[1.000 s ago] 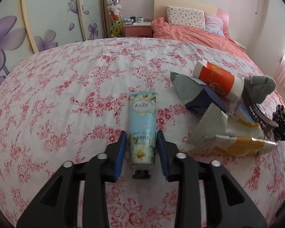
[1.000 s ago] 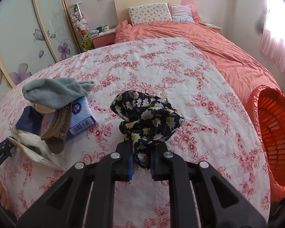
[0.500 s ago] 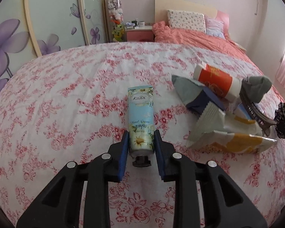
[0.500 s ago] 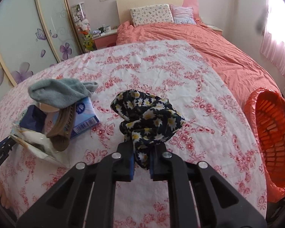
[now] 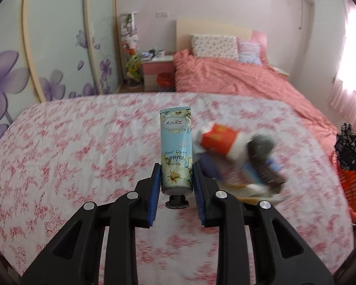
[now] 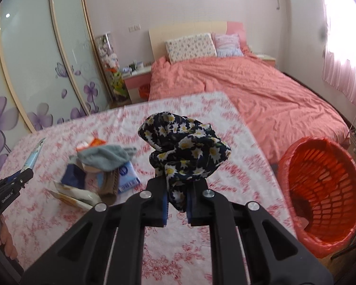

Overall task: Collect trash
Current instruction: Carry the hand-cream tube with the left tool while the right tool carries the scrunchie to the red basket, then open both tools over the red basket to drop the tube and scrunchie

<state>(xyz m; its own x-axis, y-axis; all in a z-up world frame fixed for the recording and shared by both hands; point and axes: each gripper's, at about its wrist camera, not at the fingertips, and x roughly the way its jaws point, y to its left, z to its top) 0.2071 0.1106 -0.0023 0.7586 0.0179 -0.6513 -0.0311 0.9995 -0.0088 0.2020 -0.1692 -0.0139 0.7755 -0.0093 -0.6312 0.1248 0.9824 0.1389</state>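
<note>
Floral-sheeted table (image 6: 59,213) fills both views. Red mesh bin (image 6: 320,190) stands off its edge, at 3 o'clock in the right wrist view (likely the drop point for everything lifted).

Leftover pile (image 6: 99,173) lies at 9 o'clock of the right gripper (image 6: 176,204): grey sock, wrappers, a hair claw, heaped and touching.

Right gripper: jaws fully closed, pinching the daisy-print fabric bunch (image 6: 185,147) low, so most of it stands above the pads.

Left gripper (image 5: 176,182): jaws have just been closing and clamp the hand cream tube (image 5: 176,152) near its cap end, crimped end pointing to 12 o'clock, clear of the sheet.
</note>
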